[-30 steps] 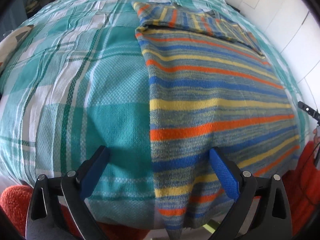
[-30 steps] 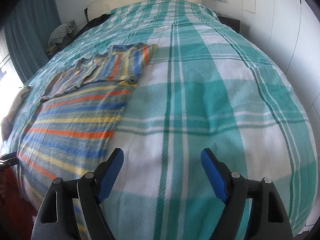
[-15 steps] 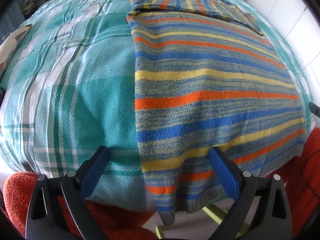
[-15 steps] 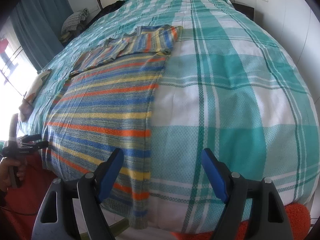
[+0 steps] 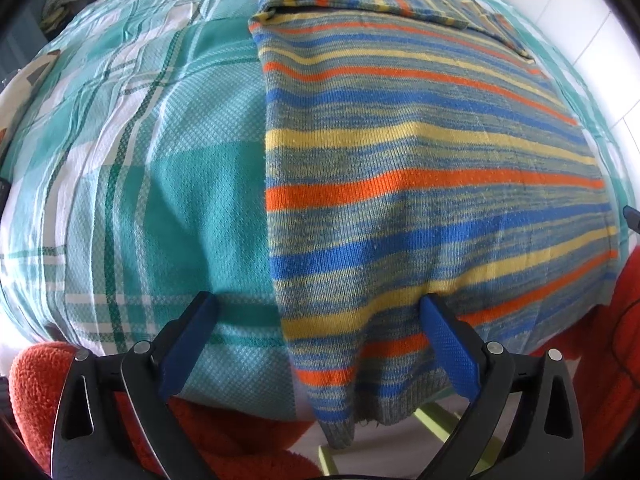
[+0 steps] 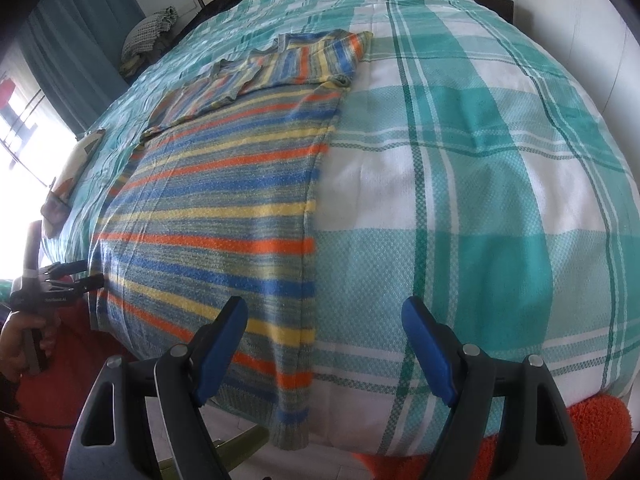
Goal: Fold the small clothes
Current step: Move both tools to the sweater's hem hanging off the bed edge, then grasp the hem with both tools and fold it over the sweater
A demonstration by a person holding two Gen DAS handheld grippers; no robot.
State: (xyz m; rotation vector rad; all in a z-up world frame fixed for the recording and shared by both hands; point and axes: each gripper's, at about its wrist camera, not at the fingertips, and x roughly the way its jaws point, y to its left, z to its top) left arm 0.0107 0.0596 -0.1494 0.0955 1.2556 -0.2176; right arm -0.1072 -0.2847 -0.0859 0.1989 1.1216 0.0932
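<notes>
On the plaid bedspread [image 5: 132, 200] lies a striped sweater [image 5: 420, 168], apparently part-folded.

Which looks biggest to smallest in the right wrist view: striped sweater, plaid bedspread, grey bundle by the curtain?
1. plaid bedspread, fills most of the view.
2. striped sweater.
3. grey bundle, smallest, though it lies far from the camera, so its true size is unsure.

Each camera sits on a gripper and looks steeply down along its two blue fingers at the near end of the bed [image 5: 152, 184]. The left view is close over the striped sweater's [image 5: 420, 184] left edge, the right view over its right edge. Both show that sweater.
</notes>
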